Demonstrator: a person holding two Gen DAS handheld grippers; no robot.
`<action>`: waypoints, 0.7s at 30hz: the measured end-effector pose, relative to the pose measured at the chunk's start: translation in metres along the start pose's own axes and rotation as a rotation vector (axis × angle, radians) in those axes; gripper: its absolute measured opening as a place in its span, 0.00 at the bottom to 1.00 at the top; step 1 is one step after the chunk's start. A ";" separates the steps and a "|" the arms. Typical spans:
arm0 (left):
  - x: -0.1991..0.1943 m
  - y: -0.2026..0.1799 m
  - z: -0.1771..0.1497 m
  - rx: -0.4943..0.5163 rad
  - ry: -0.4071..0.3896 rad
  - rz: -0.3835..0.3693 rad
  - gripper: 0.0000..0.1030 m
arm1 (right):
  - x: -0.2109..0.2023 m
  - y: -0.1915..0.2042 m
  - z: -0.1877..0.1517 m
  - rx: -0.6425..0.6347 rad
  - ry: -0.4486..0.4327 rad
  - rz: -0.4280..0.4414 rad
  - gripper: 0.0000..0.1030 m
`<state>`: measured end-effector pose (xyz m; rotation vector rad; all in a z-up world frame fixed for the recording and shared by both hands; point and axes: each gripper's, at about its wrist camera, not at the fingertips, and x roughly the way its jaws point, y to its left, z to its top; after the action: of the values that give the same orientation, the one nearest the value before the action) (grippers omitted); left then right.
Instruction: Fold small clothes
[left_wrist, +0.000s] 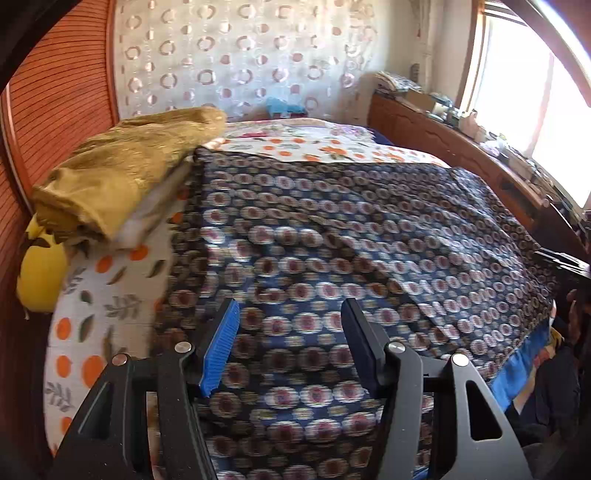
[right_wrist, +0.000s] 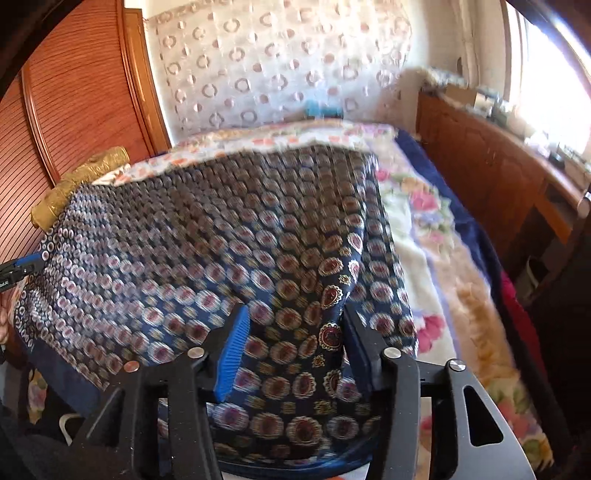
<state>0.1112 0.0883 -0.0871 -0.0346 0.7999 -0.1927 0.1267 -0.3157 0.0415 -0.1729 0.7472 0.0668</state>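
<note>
On the bed (left_wrist: 110, 295), the patterned cloth (left_wrist: 332, 229) lies spread; left hand-held gripper (left_wrist: 290, 347) and right hand-held gripper (right_wrist: 295, 347) both gape over its near edge.

Bed (left_wrist: 110, 295): covered by an orange-print sheet (left_wrist: 88, 332) at frame left and a floral blanket (right_wrist: 436, 236) at right. On it lay a dark patterned cloth (left_wrist: 332, 229), centre, and a gold bundle (left_wrist: 122, 173) and yellow pillow (left_wrist: 40, 280), upper left.
</note>
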 end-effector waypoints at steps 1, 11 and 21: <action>-0.001 0.004 0.000 -0.005 -0.001 0.004 0.57 | -0.004 0.008 0.002 -0.011 -0.021 0.004 0.53; -0.017 0.040 -0.002 -0.037 -0.022 0.052 0.57 | -0.011 0.136 0.016 -0.178 -0.082 0.261 0.56; -0.050 0.108 -0.001 -0.120 -0.057 0.119 0.57 | 0.042 0.310 0.002 -0.410 0.014 0.599 0.56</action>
<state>0.0932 0.2041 -0.0637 -0.1048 0.7540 -0.0310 0.1209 -0.0101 -0.0269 -0.3350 0.7731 0.7920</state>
